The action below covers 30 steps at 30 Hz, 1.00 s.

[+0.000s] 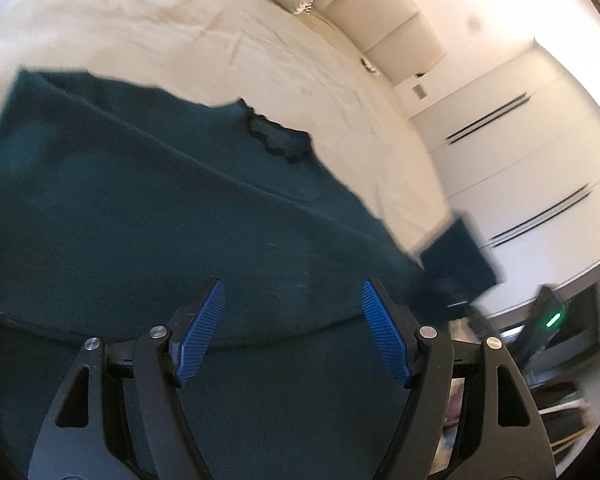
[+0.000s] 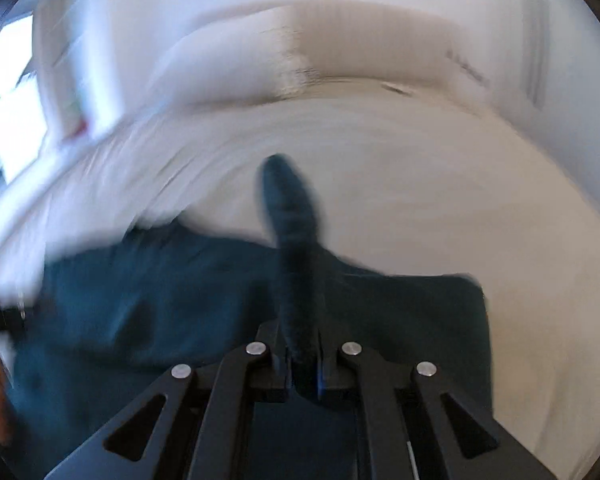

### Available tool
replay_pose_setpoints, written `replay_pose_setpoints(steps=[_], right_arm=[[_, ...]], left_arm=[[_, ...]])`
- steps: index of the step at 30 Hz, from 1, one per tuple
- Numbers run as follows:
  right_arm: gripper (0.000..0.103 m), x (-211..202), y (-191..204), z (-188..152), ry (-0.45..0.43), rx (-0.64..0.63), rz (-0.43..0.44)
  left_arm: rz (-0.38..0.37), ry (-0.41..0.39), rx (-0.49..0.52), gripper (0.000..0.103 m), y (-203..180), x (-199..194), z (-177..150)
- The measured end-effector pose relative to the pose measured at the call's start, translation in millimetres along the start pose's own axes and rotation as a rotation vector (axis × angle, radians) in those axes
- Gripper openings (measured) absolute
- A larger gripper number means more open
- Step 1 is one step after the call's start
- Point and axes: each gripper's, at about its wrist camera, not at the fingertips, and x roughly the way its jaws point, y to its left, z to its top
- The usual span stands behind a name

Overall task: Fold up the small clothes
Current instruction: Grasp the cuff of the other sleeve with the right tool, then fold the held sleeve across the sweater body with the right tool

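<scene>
— Where's our dark green garment (image 1: 148, 208)?
— Spread on the cream bed (image 1: 180, 32). Our left gripper (image 1: 293, 312) hangs over it, fingers apart.
— And our right gripper (image 2: 302, 364)?
— Clamped on a fold of it.

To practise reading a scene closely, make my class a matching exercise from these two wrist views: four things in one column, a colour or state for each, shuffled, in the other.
Column one:
1. left gripper
2. right gripper
3. garment
4. bed sheet

Column two:
A. cream-white, creased
B. open, nothing between the blue pads
C. dark teal, spread on the bed
D. shut on a pinch of cloth

Pairs: 1-B, 2-D, 3-C, 4-A
</scene>
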Motion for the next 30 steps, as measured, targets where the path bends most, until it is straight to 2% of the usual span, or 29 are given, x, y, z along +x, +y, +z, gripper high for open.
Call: replay_pose_setpoints(steps=[3,5,11,16,20,22,23,24,27,28,29,30], right_arm=[[0.009,16,66,-16,0.034,-0.202,-0.026],[0.009,18,87,-28,0.045,-0.256,-0.035],[0.009,22,97,-31,0.045,-0.313,-0.076],[0.009,20,104,-32,0.033,-0.352,-0.068],[0.009,22,109,-36,0.042,-0.373,-0.050],[0.009,21,111,-37,0.037,-0.388,-0.051],[0.009,22,112,-38,0.036,-0.392,-0.049],[0.010,21,112,-38,0.037,-0.391,-0.045],[0.011,22,110,-35,0.041,-0.367,-0.032],[0.011,22,108,-35,0.041,-0.357,-0.026],[0.014,21,106,-34,0.043,-0.348,-0.019],[0.022,18,103,-33,0.045,-0.329,0.001]], left_arm=[[-0.092,0.027,-0.071,0.070,5,8,3],[-0.132,0.061,-0.110,0.070,8,19,4],[-0.273,0.143,-0.195,0.070,1,49,11],[-0.231,0.206,-0.153,0.071,-12,72,22],[-0.219,0.219,-0.159,0.070,-7,78,29],[-0.225,0.222,-0.163,0.061,-3,81,33],[-0.219,0.231,-0.157,0.048,-3,82,34],[-0.208,0.247,-0.151,0.030,-2,85,35],[-0.197,0.276,-0.141,0.020,-2,94,34],[-0.193,0.277,-0.142,0.011,-2,97,34],[-0.194,0.269,-0.146,0.007,0,96,35],[-0.197,0.261,-0.150,0.007,1,95,36]])
